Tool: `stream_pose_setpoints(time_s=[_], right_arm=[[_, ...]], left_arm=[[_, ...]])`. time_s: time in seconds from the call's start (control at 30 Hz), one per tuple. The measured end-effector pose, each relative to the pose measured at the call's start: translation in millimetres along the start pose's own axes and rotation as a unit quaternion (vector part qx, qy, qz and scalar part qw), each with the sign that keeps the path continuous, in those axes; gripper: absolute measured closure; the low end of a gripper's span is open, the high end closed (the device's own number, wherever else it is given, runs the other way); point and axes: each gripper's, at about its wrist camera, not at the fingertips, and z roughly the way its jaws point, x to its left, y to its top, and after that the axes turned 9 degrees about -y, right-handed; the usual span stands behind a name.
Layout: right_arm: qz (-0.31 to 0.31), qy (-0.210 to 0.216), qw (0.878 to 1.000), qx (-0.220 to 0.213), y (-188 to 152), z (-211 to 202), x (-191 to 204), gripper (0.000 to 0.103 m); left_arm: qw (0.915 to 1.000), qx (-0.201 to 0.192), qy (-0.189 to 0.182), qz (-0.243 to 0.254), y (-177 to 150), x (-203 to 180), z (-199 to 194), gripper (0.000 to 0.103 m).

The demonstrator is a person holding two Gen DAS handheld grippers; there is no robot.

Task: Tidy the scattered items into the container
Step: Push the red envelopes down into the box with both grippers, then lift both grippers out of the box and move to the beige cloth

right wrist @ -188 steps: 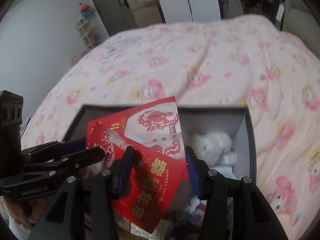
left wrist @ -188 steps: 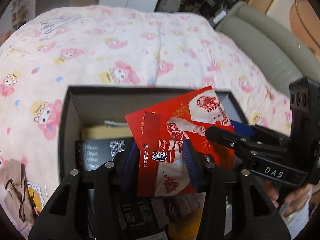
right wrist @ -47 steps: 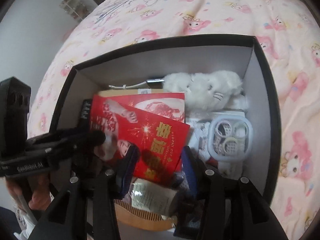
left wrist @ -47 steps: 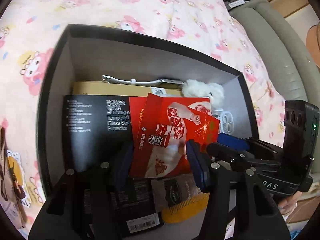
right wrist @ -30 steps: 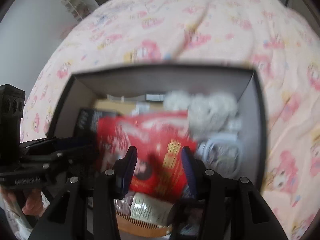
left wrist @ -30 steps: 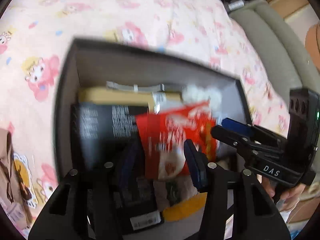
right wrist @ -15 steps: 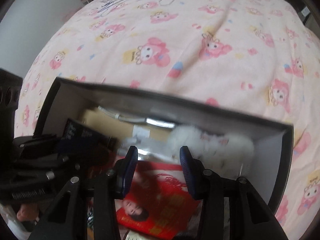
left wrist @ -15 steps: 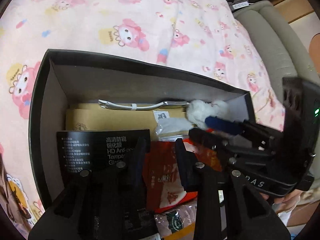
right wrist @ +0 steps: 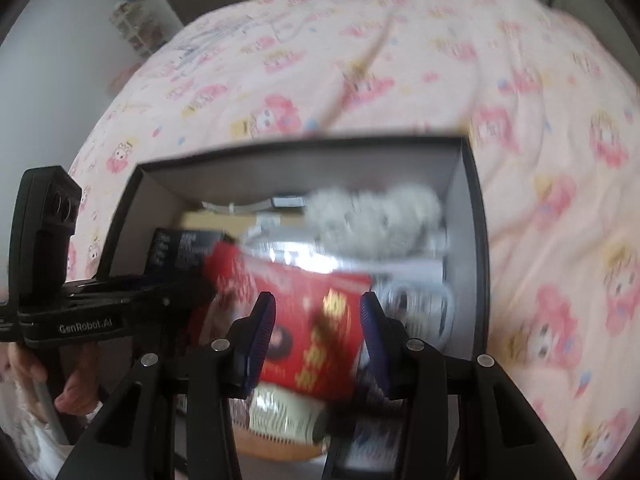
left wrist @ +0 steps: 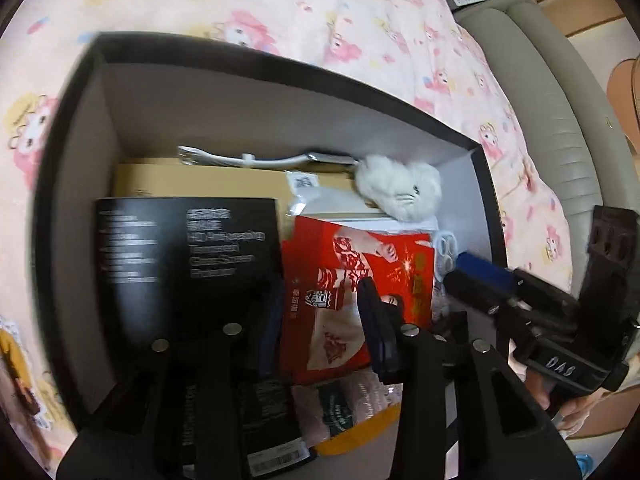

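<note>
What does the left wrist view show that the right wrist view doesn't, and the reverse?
Only the left wrist view shows the grey sofa beside the bed, the right gripper, and legible print on the black box. Only the right wrist view shows the left gripper from the side and the shelf by the wall. Both show the container, red envelopes, white plush toy and pink bedspread.

"DAS" marks the right claw (left wrist: 472, 276); "GenRobot.AI" the left claw (right wrist: 176, 292).

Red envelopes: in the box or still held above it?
In the box. The red envelopes lie flat on the other contents inside the black box; both the left gripper and right gripper are open.
</note>
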Motion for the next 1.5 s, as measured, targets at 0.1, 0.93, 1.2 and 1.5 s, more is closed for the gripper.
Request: stream_pose_setpoints(time_s=[0.1,0.93,1.2,1.5], right_arm=[[0.001,-0.005,1.000,0.009,-5.5,7.0,-0.9,0.064],[0.045,-0.078,0.988,-0.128,-56.9,-86.1,12.6,0.044],[0.053,-0.095,0.980,-0.169,-107.1,-147.1,37.5,0.042],[0.033,-0.105,0.975,-0.195,-141.4,-175.4,83.3,0.042]], left_arm=[[0.9999,-0.010,-0.009,0.005,-0.4,-3.5,-6.0,0.063],[0.9688,-0.126,0.107,0.185,-63.8,-107.9,-74.8,0.044],[0.9609,-0.154,0.103,0.206,-124.9,-132.5,-119.1,0.037],[0.9592,-0.162,0.111,0.203,-170.0,-121.8,-160.8,0.037]])
